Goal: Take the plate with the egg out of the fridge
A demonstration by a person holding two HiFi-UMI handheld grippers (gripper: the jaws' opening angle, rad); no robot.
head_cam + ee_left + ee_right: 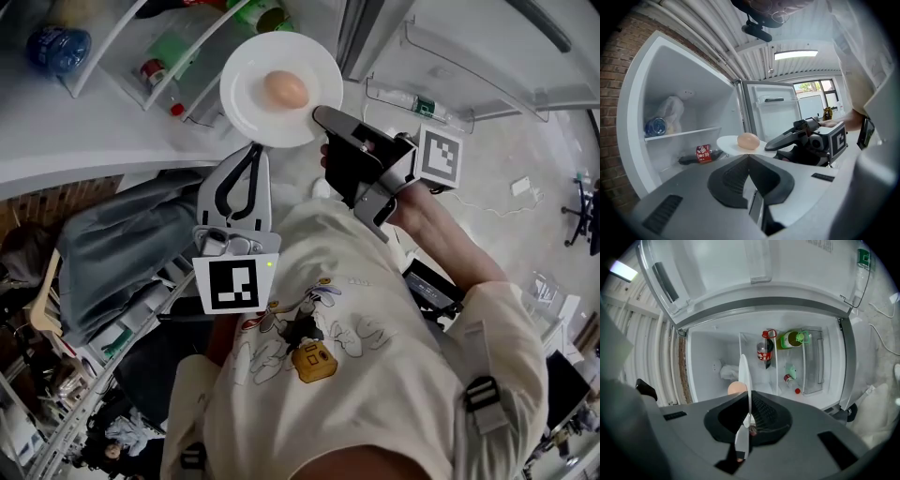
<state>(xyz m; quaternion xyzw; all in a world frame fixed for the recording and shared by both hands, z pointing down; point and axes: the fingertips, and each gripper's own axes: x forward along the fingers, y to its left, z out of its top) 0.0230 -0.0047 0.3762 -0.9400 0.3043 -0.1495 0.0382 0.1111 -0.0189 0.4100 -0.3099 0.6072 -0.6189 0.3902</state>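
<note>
Right gripper (323, 117) pinches the rim of the white plate (248, 94), egg (284, 89) on it, before the open fridge (708, 348) holding a cola bottle (764, 351) and a green bottle (790, 340). Left gripper (253, 155) is closed, empty.

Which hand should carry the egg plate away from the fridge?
The right gripper: its fingers pinch the plate rim, with the egg on top. The left gripper is shut, holding nothing.

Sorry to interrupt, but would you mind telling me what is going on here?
A person works two handheld grippers at an open white fridge. The right gripper is shut on the rim of a round white plate carrying a pale brown egg, holding it just in front of the fridge. The left gripper hangs beside it, jaws together and empty.
</note>
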